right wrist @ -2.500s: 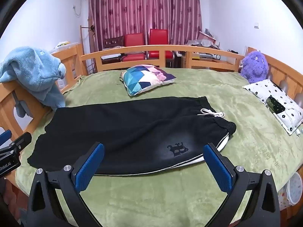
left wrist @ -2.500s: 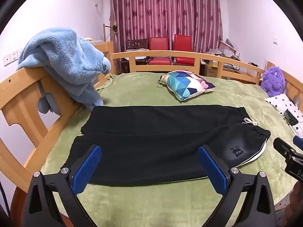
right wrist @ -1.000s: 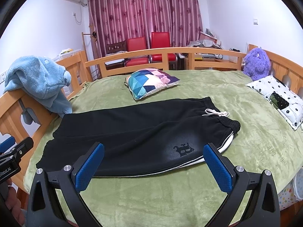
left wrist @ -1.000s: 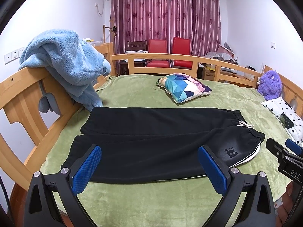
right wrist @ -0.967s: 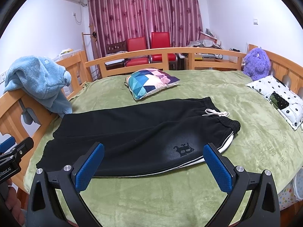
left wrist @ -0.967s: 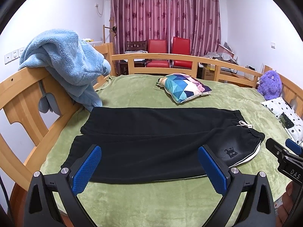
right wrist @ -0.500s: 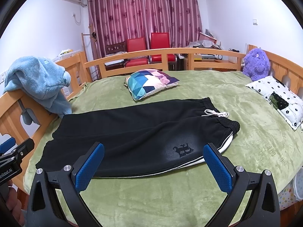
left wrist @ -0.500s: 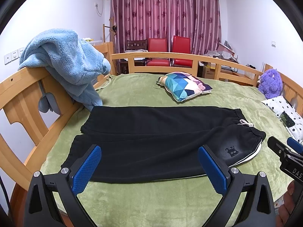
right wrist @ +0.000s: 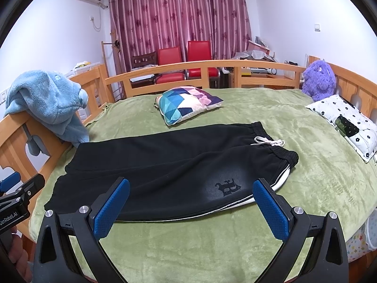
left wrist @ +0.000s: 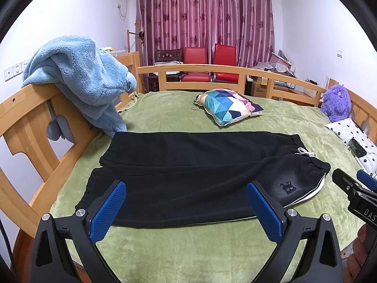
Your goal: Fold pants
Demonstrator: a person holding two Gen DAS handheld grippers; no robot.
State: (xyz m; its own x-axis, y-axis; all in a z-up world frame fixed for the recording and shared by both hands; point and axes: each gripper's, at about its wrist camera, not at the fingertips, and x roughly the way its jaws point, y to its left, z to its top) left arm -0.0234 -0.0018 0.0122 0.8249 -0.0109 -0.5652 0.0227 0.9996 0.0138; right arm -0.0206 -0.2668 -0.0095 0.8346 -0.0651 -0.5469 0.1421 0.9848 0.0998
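Observation:
Black pants [left wrist: 195, 165] lie flat across the green bed, legs side by side, cuffs to the left, waistband with a white drawstring [left wrist: 306, 152] to the right. They also show in the right wrist view [right wrist: 169, 165], with a dark logo [right wrist: 227, 186] near the hip. My left gripper [left wrist: 186, 202] is open and empty, hovering above the near edge of the pants. My right gripper [right wrist: 190, 200] is open and empty, above the near edge by the hip. Each gripper shows at the edge of the other's view.
A colourful pillow [left wrist: 228, 106] lies beyond the pants. A blue fleece [left wrist: 80, 80] hangs on the wooden bed rail [left wrist: 30, 118] at left. A purple plush [right wrist: 318, 77] and a white patterned pillow [right wrist: 346, 122] sit at right. Red chairs and curtains stand behind.
Both grippers pulled back and rose slightly over the first second and a half, then held nearly still. The pants have not moved.

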